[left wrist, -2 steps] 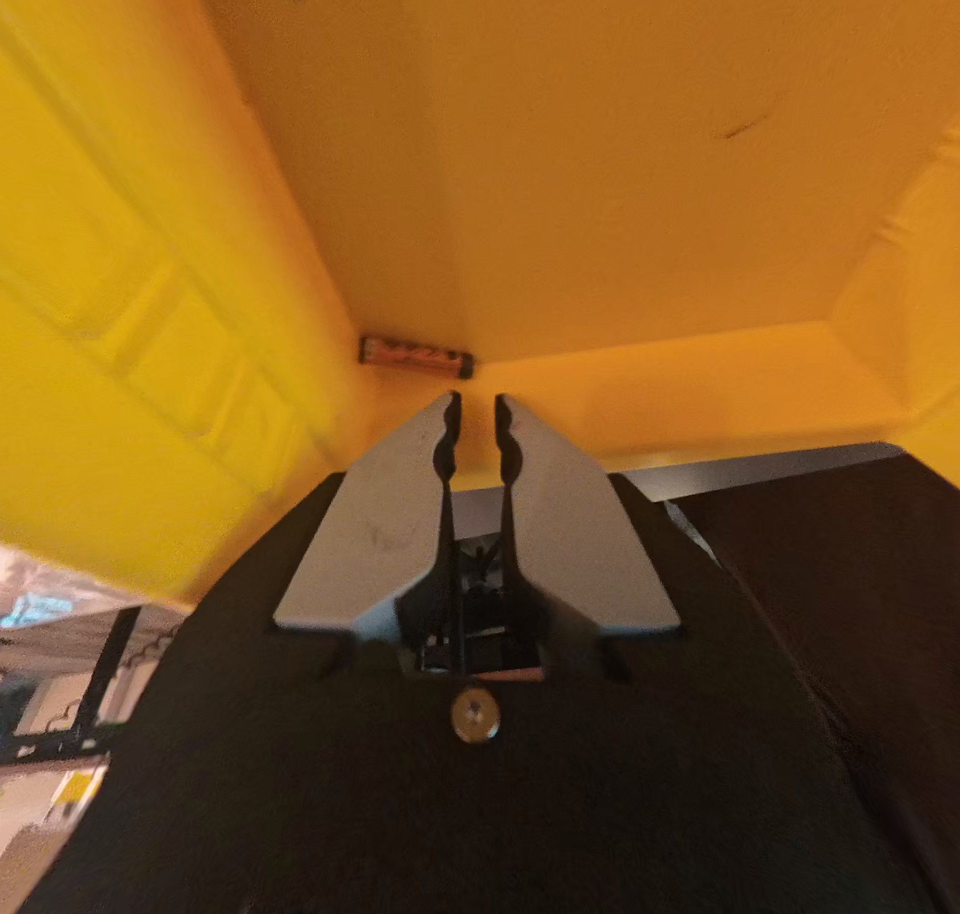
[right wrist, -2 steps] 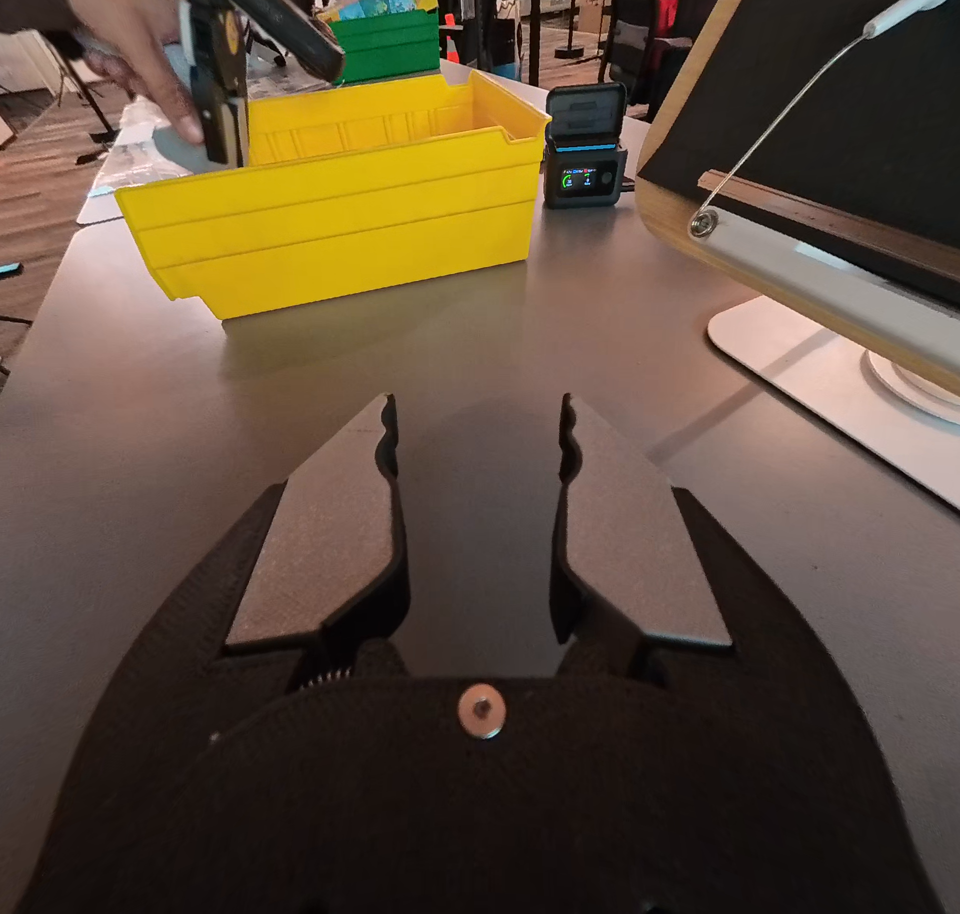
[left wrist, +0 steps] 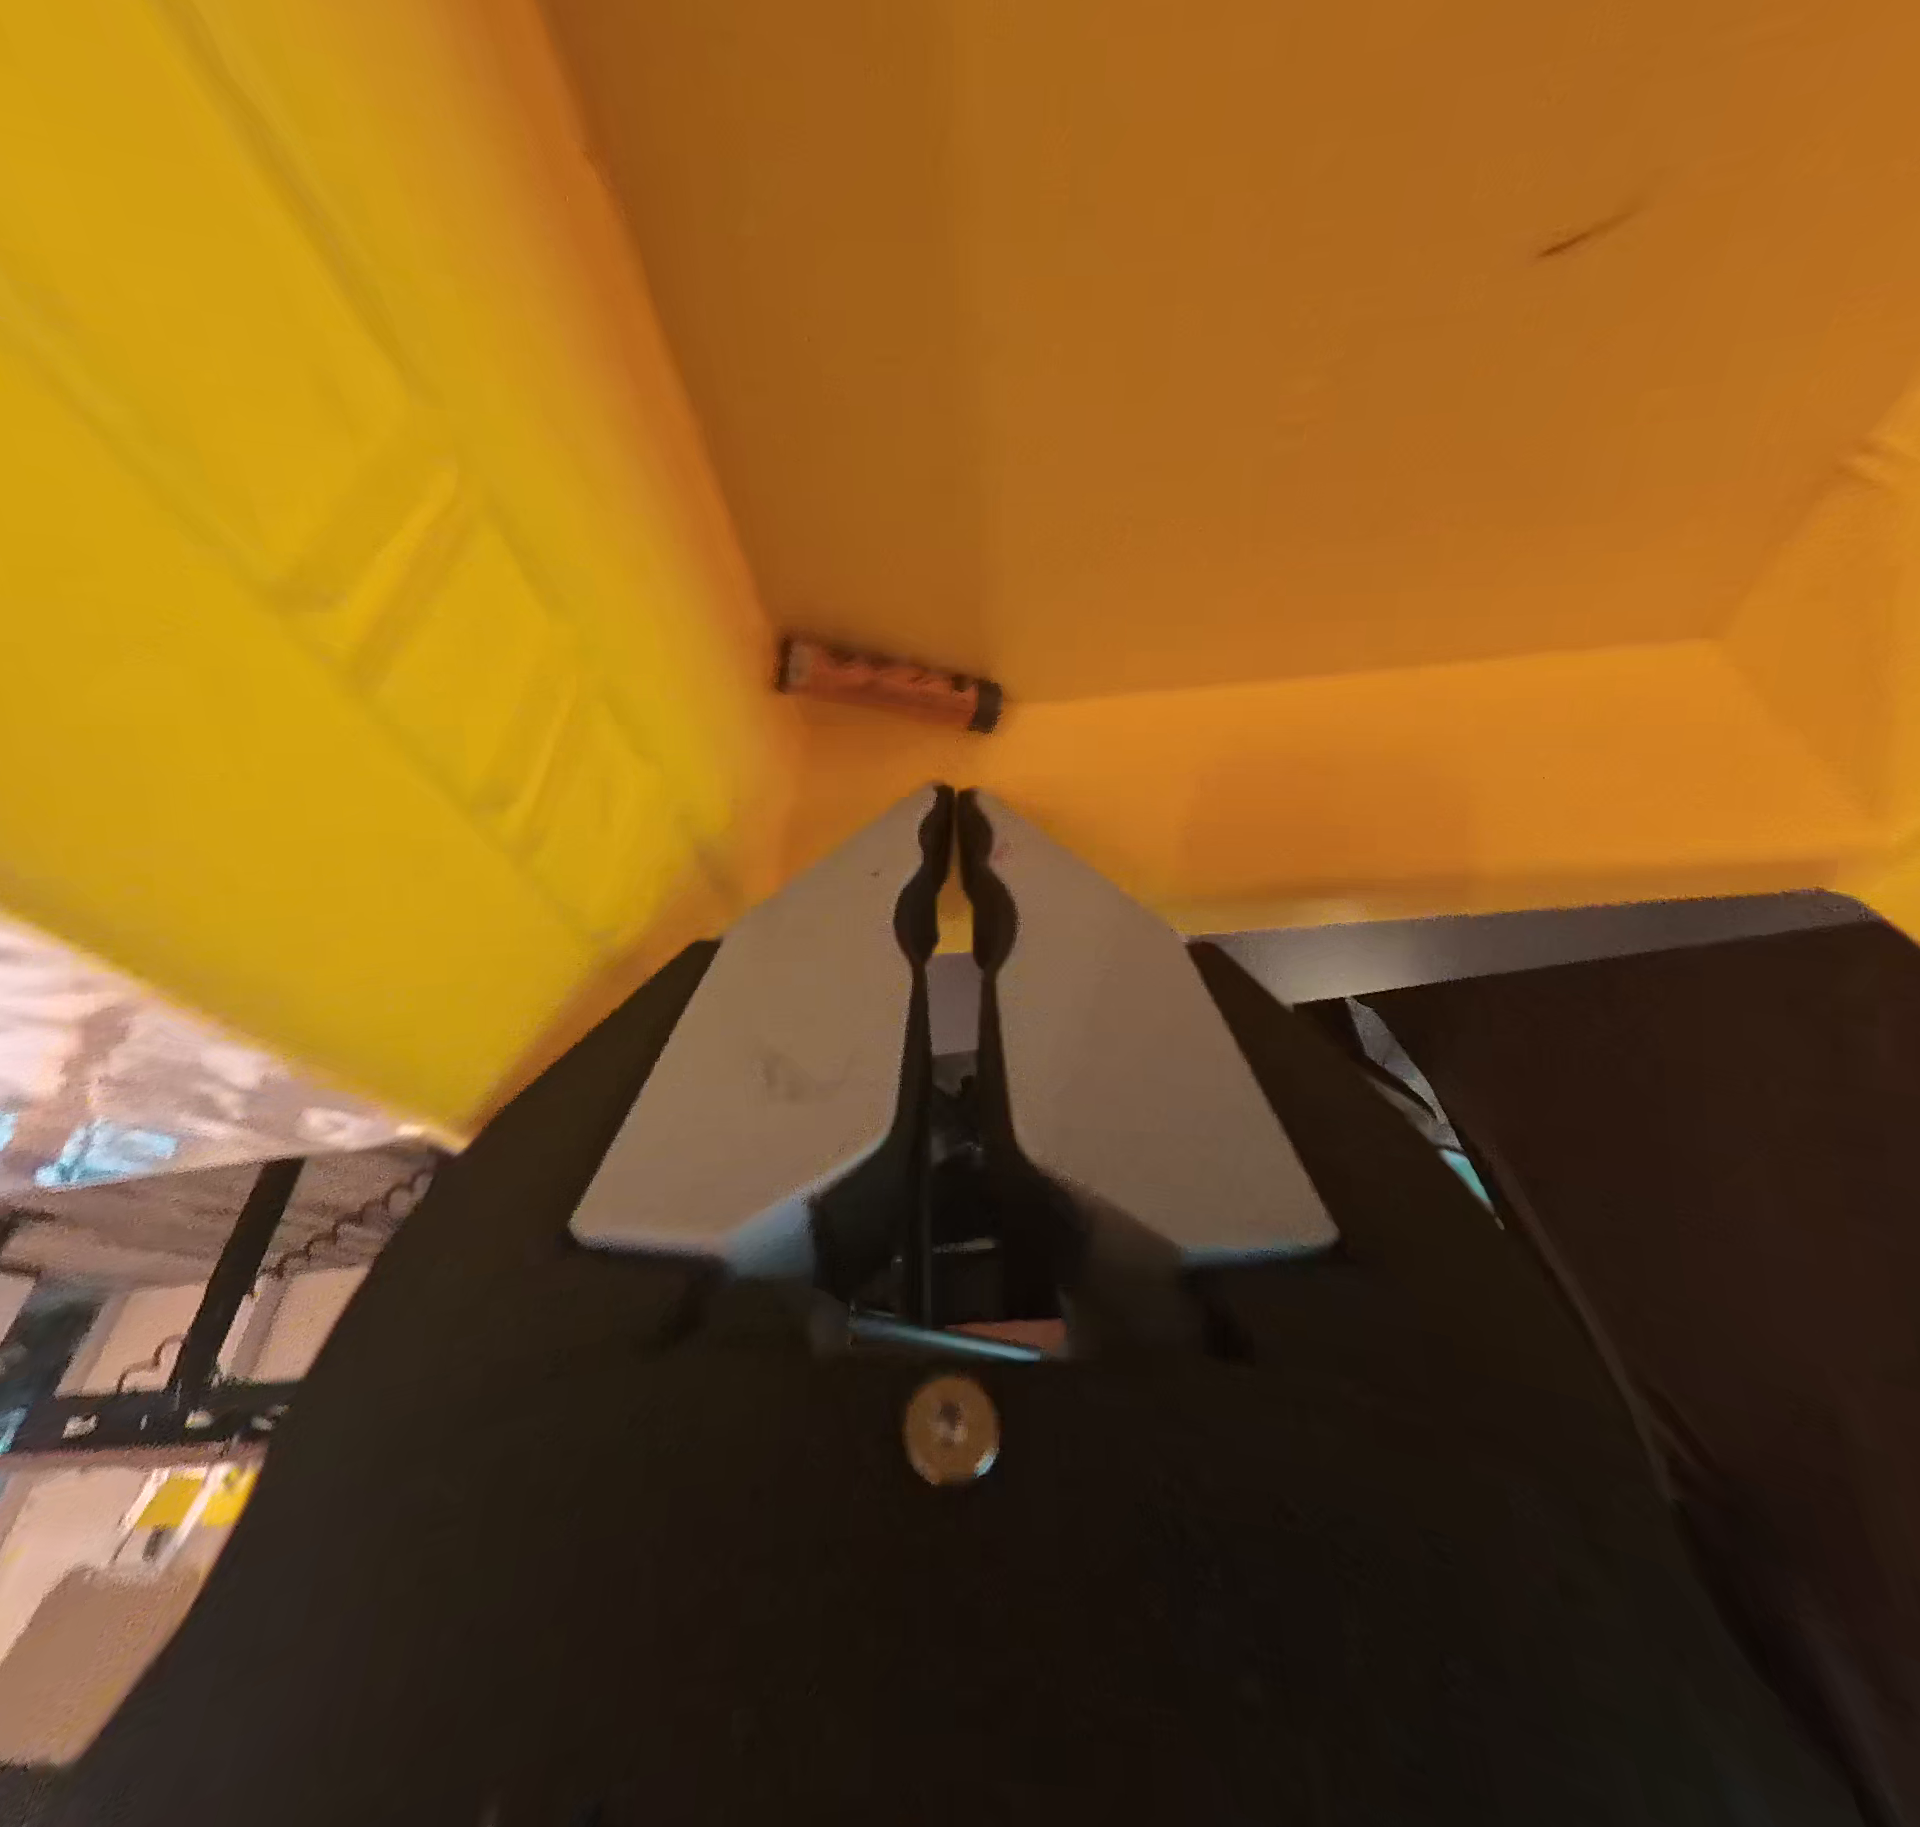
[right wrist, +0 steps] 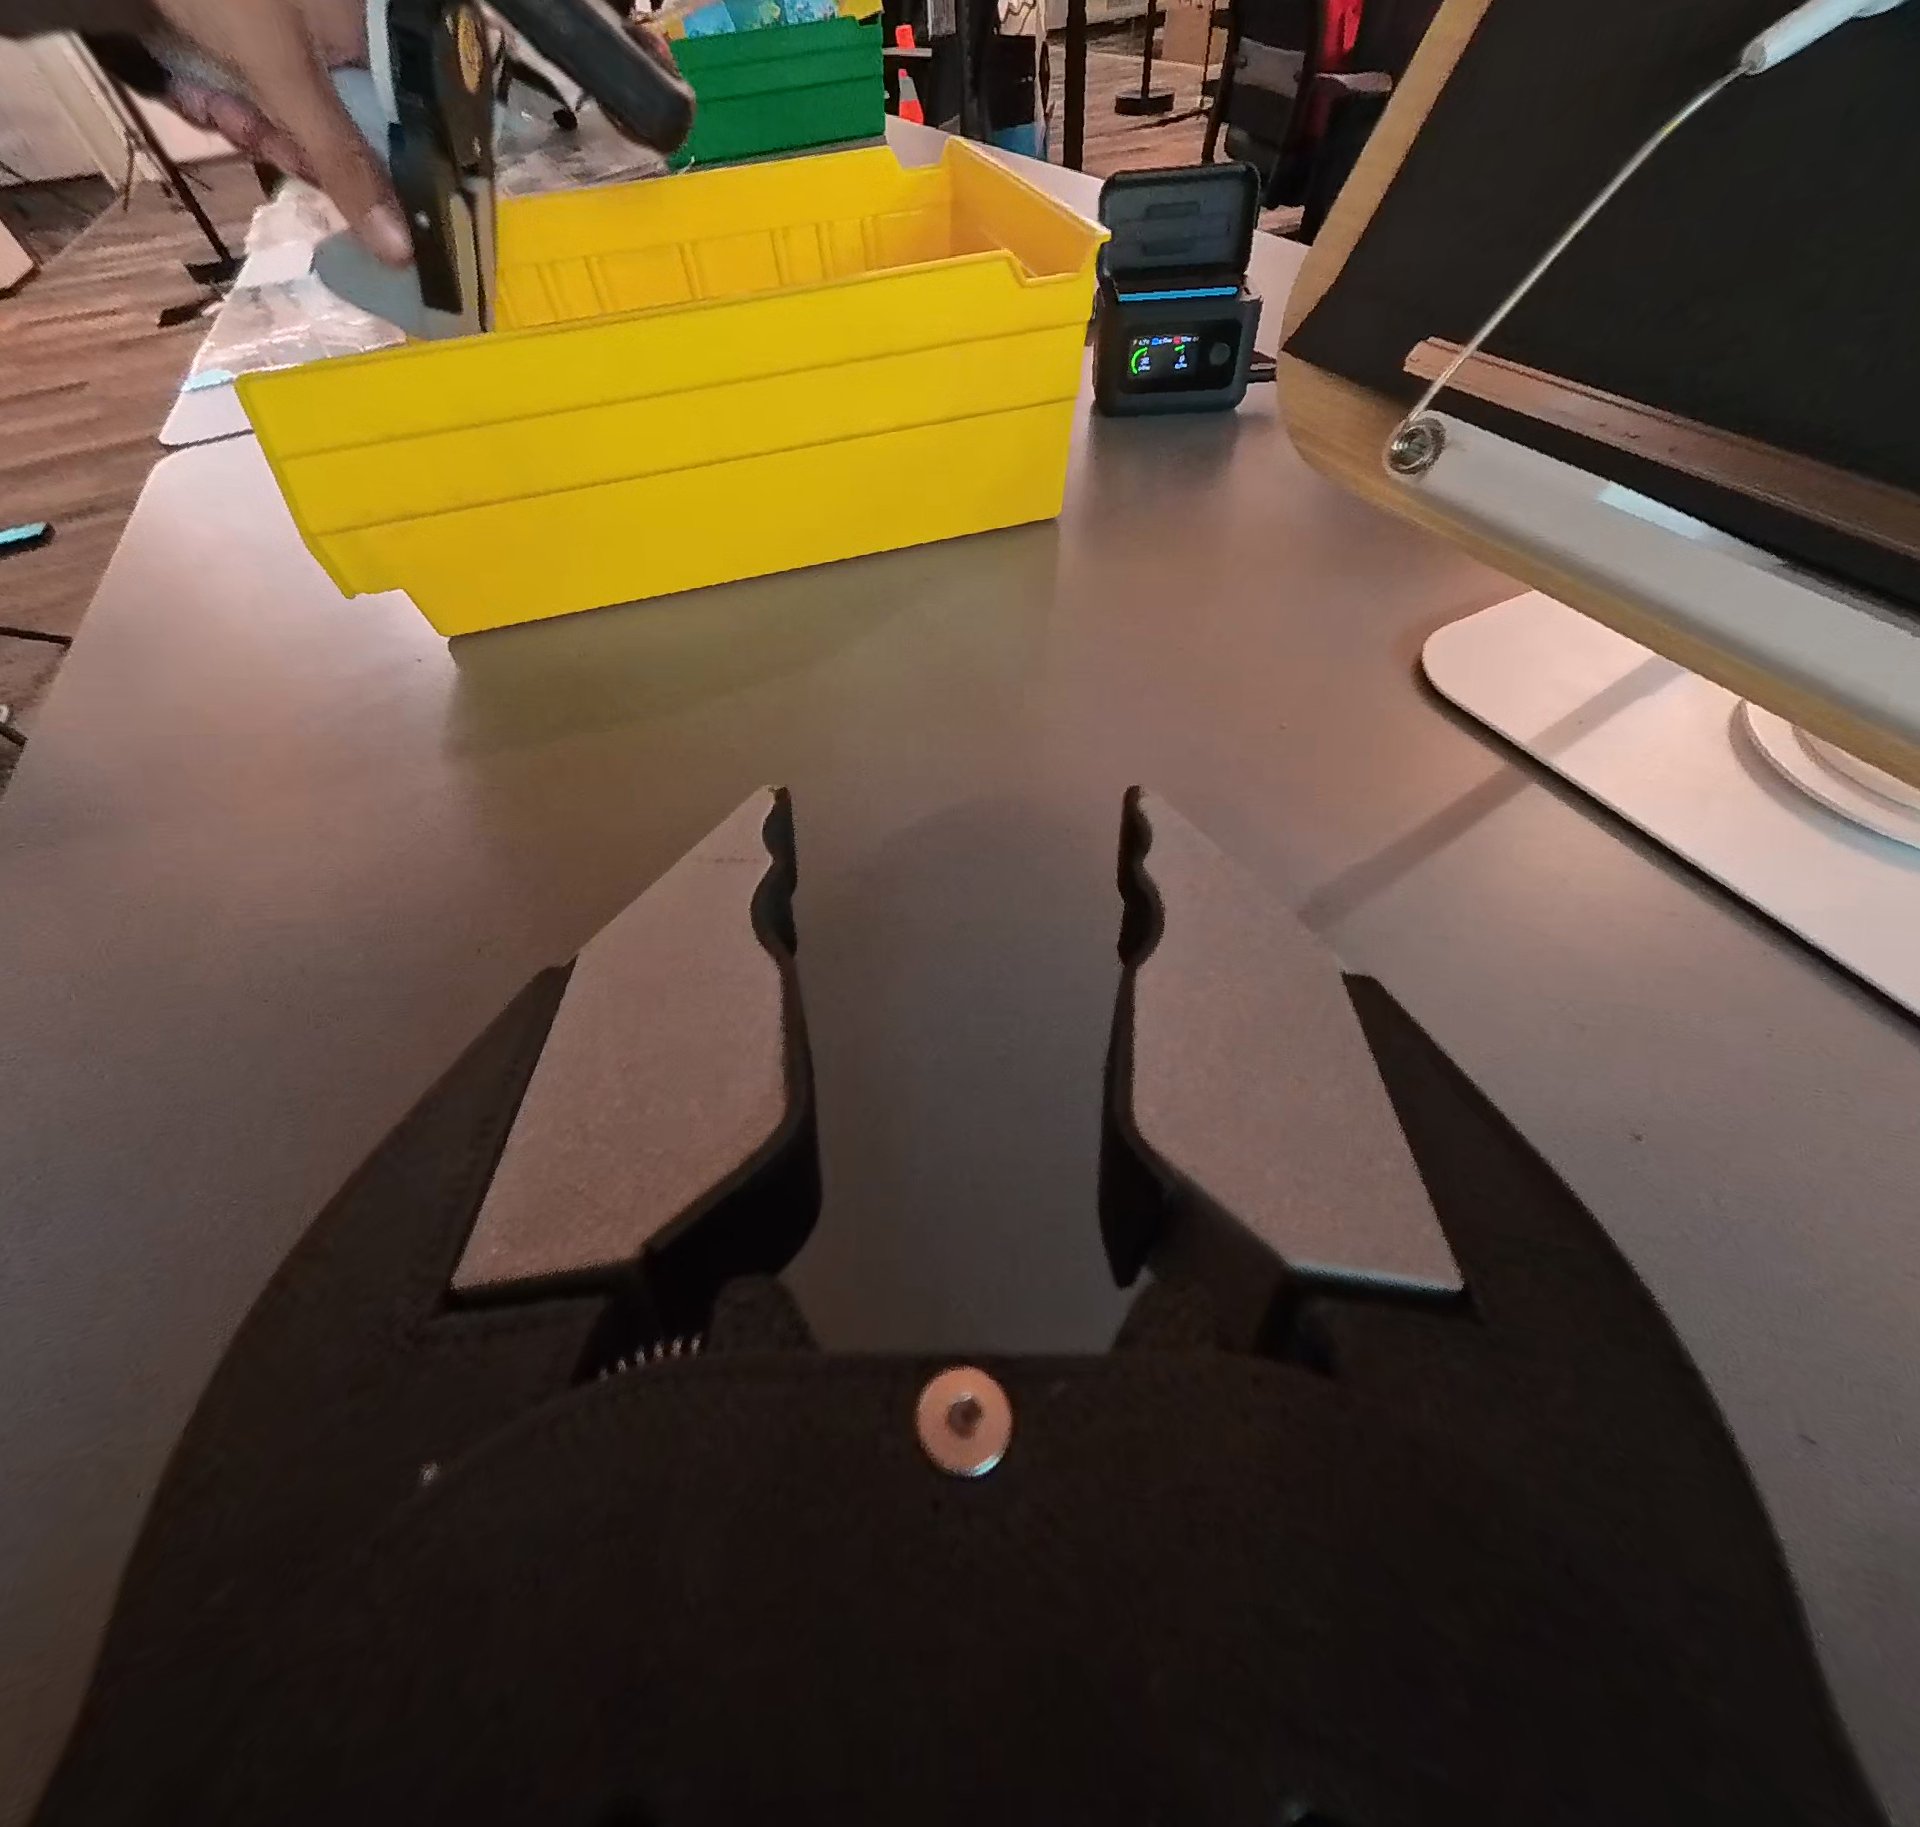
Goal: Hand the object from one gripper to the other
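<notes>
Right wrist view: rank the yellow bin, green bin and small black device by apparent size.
1. Yellow bin, largest.
2. Green bin, though it sits farther back and is partly hidden.
3. Black device, smallest, though not by much.

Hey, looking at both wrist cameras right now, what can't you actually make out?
- Right wrist view: the yellow bin wall hides its floor and the left gripper tips.
- Left wrist view: the small cylinder in the bin corner is too blurred to identify.
- Right wrist view: the tilted board is cut off by the frame edge.

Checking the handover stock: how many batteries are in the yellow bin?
1. A battery lies in the corner of the yellow bin, just ahead of the left hand-held gripper. Others may be hidden.
</notes>
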The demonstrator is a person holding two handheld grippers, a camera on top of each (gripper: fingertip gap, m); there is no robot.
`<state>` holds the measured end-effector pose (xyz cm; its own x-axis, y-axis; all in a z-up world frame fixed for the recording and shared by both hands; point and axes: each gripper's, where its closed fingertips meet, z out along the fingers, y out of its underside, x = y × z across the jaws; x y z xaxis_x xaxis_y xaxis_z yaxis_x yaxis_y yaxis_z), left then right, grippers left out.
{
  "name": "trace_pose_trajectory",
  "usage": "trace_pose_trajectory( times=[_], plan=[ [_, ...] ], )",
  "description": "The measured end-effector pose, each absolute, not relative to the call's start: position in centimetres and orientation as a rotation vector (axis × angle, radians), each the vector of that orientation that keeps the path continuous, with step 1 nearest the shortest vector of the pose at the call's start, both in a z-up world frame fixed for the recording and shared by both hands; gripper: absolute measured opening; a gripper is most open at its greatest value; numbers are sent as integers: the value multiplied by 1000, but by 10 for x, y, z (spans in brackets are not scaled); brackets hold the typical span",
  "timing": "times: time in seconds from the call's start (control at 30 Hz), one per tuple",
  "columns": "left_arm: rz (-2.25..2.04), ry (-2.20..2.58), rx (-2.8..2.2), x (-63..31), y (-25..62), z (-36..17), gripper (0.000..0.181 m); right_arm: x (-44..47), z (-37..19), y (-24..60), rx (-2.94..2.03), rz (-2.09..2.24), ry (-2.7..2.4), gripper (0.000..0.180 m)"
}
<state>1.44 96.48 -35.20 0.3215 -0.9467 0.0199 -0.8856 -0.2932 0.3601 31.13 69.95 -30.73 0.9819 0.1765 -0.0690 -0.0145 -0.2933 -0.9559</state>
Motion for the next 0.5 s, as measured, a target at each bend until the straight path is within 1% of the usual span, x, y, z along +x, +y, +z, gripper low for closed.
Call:
trace_pose_trajectory(
  times=[0.17,0.3,0.4,0.5],
  plan=[
    [-406,-1672,2234,10,973,-354,0,309,-308,700,-1867,193,-130,59],
    [-494,-1710,2180,7,974,-370,0,309,-307,699,-1862,196,-127,59],
    [-412,-1732,2157,13,965,-376,0,309,-307,699,-1859,199,-125,58],
    [-274,-1734,2248,30,965,-371,0,309,-308,699,-1863,204,-124,58]
  ],
)
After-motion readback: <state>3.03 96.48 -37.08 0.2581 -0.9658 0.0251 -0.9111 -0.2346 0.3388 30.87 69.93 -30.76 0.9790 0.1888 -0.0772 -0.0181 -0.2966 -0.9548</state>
